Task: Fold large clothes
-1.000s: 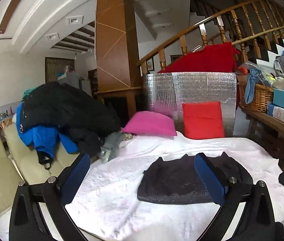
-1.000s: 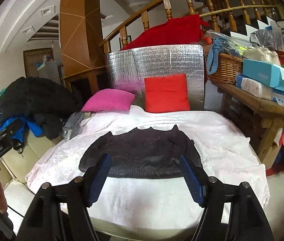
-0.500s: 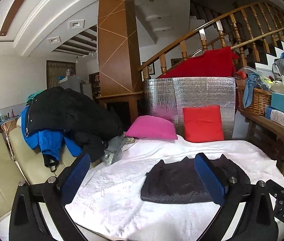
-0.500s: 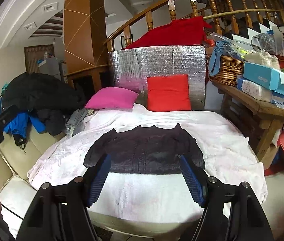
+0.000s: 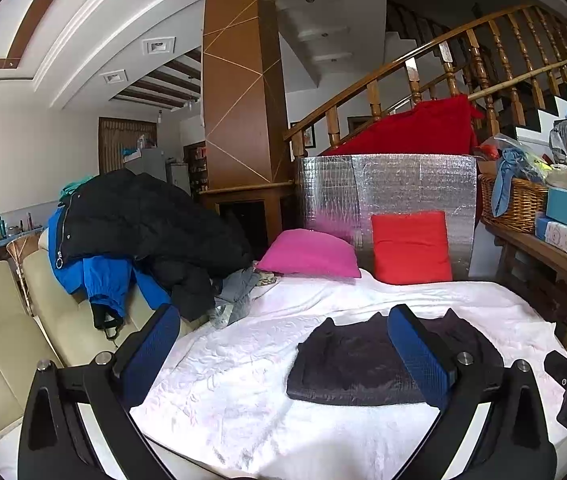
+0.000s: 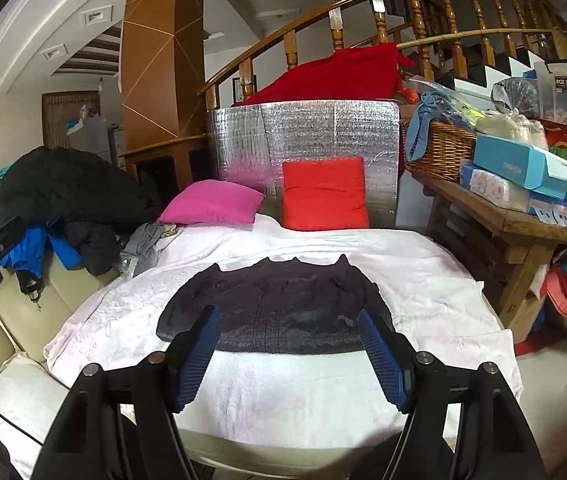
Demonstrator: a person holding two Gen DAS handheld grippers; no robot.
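Your dark, flattened garment [image 6: 279, 308] lies spread on the white quilted cover [image 6: 283, 384], sleeves tucked toward its sides, ahead of the pink cushion [image 6: 213, 202] and red cushion [image 6: 323, 194]. Both tools hover short of it: the left gripper [image 5: 283, 356] and the right gripper [image 6: 289, 356] stand wide apart with nothing between their blue pads. For a clean fold, bring each down onto a near hem corner, pinch only the fabric, not the cover beneath, and lift both evenly.
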